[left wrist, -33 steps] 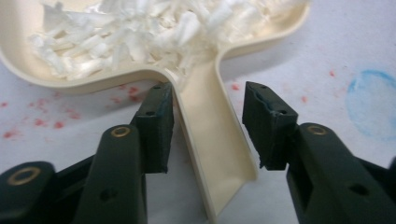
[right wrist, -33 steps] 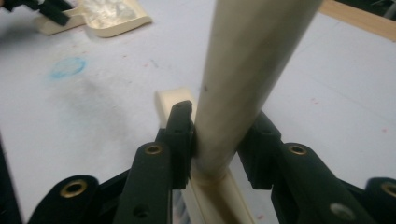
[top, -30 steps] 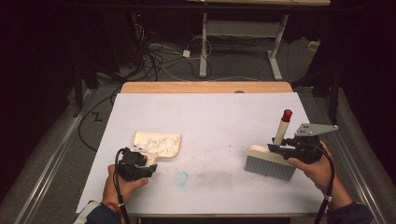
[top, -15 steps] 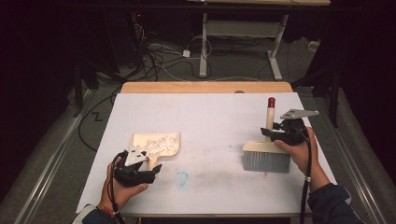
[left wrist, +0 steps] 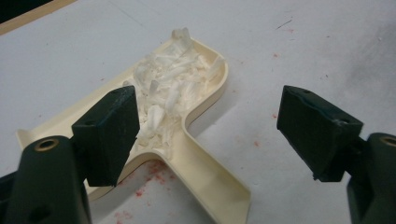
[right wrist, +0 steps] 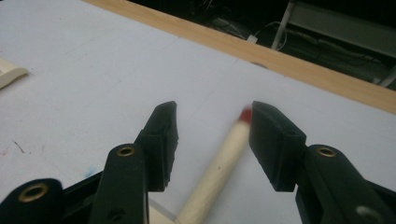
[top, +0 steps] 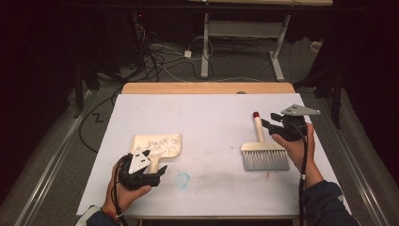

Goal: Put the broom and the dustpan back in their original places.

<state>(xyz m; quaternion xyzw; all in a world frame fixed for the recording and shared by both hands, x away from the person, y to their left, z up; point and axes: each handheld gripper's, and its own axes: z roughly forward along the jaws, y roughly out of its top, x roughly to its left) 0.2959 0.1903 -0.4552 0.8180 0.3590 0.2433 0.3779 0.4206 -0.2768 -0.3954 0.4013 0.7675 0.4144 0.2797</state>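
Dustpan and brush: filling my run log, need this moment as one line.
left gripper: just opened, off dustpan | right gripper: opening, brush handle between jaws | both lie on table

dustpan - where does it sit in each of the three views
High view: the dustpan lies left of centre on the white sheet, just beyond the left tongs.
Left gripper view: centre, its handle running toward the bottom edge, white scraps inside.
Right gripper view: a cream corner at the far left edge.
Shared landmark: the white sheet.
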